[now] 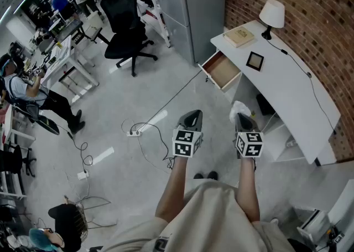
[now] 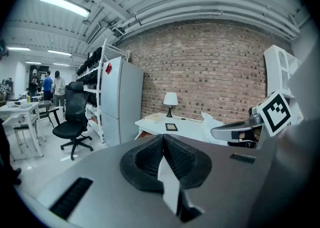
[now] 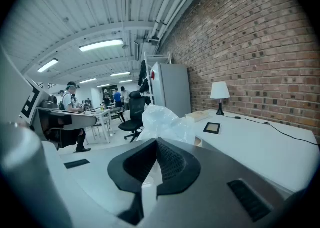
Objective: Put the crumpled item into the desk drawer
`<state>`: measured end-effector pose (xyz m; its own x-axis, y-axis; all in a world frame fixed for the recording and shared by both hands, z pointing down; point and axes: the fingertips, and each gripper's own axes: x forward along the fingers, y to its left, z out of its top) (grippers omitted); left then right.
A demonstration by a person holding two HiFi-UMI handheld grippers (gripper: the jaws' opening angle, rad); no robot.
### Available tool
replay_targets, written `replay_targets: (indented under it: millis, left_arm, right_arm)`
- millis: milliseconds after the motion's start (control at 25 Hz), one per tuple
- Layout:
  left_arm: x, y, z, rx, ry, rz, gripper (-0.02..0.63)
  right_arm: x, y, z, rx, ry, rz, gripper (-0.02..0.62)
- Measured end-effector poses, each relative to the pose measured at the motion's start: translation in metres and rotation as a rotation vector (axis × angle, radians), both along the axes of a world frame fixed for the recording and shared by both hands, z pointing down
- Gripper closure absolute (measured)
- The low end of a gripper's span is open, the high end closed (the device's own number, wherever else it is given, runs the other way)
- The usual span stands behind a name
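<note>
- The long white counter (image 1: 287,87) runs along the brick wall ahead of you and to your right.
- Its drawer (image 1: 221,71) stands pulled out at the far end, showing a brown wooden bottom.
- Your right tool (image 3: 156,144) is closed on the crumpled item (image 3: 162,122), which is pinched between the jaws and bulges out beyond the tips.
- Your left tool (image 2: 163,144) has its jaws pressed together with nothing between them, and you hold it level beside the right one.
- The crumpled item is a thin, glossy, whitish, see-through wad of wrinkled film. You hold it in the air above the floor, in front of the counter and well short of the drawer.
- On the counter near the drawer sit a white-shaded lamp (image 1: 272,15), a tan book (image 1: 239,36) and a small dark frame (image 1: 254,60).
</note>
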<state>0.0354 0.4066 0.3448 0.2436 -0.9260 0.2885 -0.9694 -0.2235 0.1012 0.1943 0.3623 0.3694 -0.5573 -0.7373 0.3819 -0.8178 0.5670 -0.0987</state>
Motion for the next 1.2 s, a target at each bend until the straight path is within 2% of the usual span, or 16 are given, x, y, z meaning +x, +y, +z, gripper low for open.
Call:
replay_targets:
  millis: [480, 720, 960, 1200]
  left_arm:
    - [0.014, -0.004, 0.004, -0.01, -0.012, -0.015, 0.59]
    - [0.021, 0.004, 0.013, -0.032, -0.024, -0.018, 0.59]
    - [0.008, 0.007, 0.019, -0.032, -0.015, -0.054, 0.589]
    - [0.002, -0.011, 0.032, -0.041, -0.004, -0.04, 0.589]
  right_arm:
    - [0.009, -0.007, 0.003, 0.005, -0.007, -0.031, 0.569]
    - [0.014, -0.013, 0.006, 0.009, -0.067, -0.033, 0.569]
    - [0.007, -0.012, 0.012, -0.004, -0.076, -0.053, 0.569]
    - [0.001, -0.029, 0.022, -0.013, -0.08, -0.038, 0.569]
